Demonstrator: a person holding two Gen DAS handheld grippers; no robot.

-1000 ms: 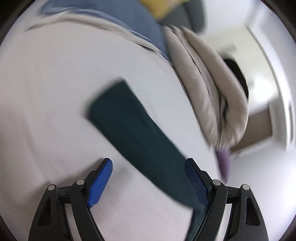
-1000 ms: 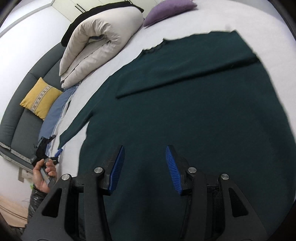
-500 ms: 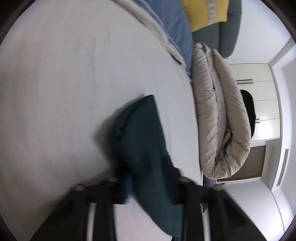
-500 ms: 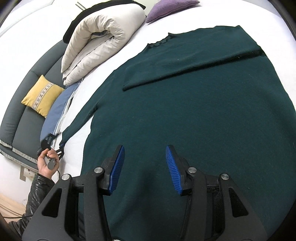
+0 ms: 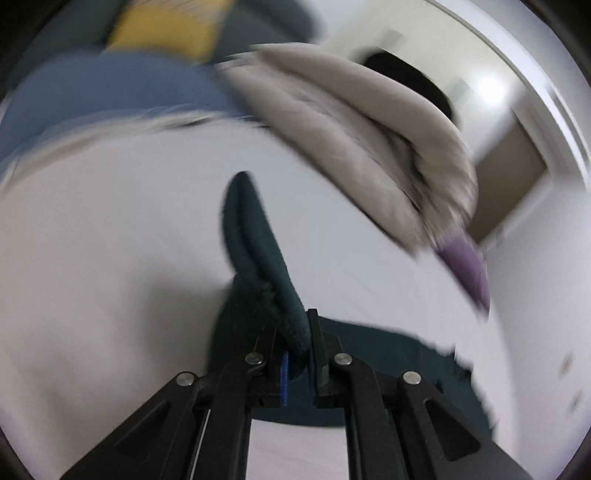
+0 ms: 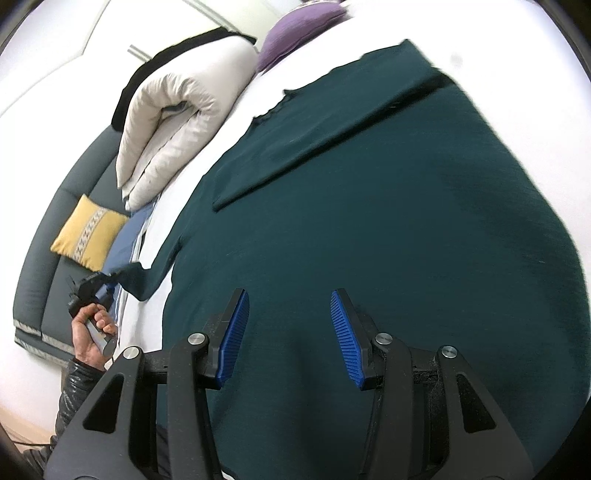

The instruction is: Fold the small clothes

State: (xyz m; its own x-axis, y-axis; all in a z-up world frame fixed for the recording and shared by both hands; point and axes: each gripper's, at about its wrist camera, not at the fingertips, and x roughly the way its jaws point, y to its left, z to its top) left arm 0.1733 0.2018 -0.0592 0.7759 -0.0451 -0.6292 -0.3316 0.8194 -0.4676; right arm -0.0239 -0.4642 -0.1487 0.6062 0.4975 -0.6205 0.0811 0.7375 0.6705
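Observation:
A dark green sweater (image 6: 369,221) lies spread flat on the white bed (image 6: 258,74), one sleeve folded across its chest. My right gripper (image 6: 290,295) hovers open over the sweater's lower part, nothing between its blue pads. The other sleeve (image 6: 147,277) runs out to the left edge, where a hand (image 6: 88,332) holds my left gripper (image 6: 92,288). In the left wrist view the left gripper (image 5: 295,332) has its jaws closing tight on the sleeve end (image 5: 251,240), which is pinched between the pads and lifted off the sheet.
A rolled beige duvet (image 6: 173,122) lies at the bed's far left, with a purple pillow (image 6: 299,26) behind it. Beside the bed stands a grey sofa (image 6: 55,258) with a yellow cushion (image 6: 88,236) and a blue cloth (image 6: 129,236).
The left gripper went from wide open over the sleeve to shut on its end, then rose and swung with it. The right gripper shifted slightly over the sweater, still open.

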